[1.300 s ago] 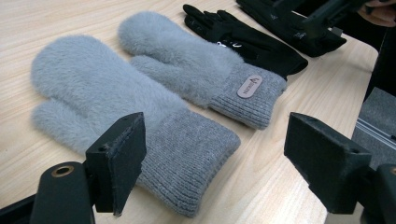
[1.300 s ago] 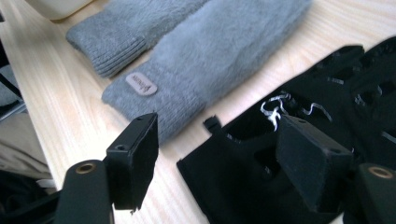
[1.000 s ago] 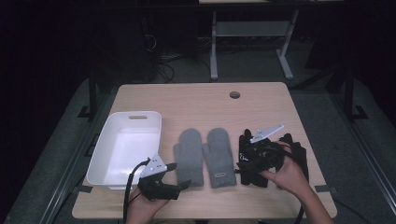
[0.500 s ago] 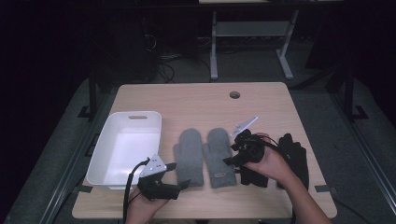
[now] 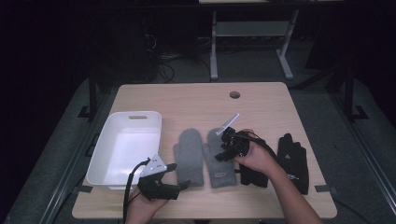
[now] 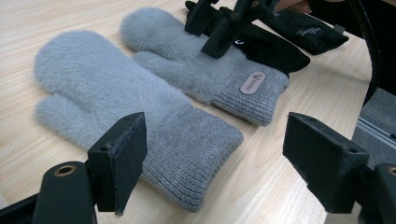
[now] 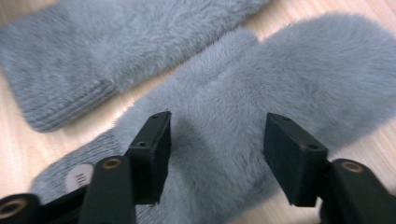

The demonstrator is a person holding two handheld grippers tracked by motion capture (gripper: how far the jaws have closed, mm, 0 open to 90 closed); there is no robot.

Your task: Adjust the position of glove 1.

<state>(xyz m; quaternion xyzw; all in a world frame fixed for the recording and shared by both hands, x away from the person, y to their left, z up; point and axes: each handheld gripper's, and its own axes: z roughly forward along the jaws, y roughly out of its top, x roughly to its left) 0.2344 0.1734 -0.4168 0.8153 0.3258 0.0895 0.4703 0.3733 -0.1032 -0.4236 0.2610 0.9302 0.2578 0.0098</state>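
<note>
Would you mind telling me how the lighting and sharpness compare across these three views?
High view: the table is lit but the room around it falls nearly black. Left gripper view: bright and sharp, the knit cuff of the nearer grey mitten clearly resolved. Right gripper view: softly blurred, the fur of the badged mitten smeared and its cuff badge unreadable, with shadow between the right claw pads.

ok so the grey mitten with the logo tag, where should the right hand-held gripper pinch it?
Probably mid-body. The tagged mitten lies flat, so come from above with the right hand-held gripper, whose open jaws have just been closing and straddle the fluffy middle. Pinch a fold of pile there; the ribbed cuff sits against the black glove.
</note>
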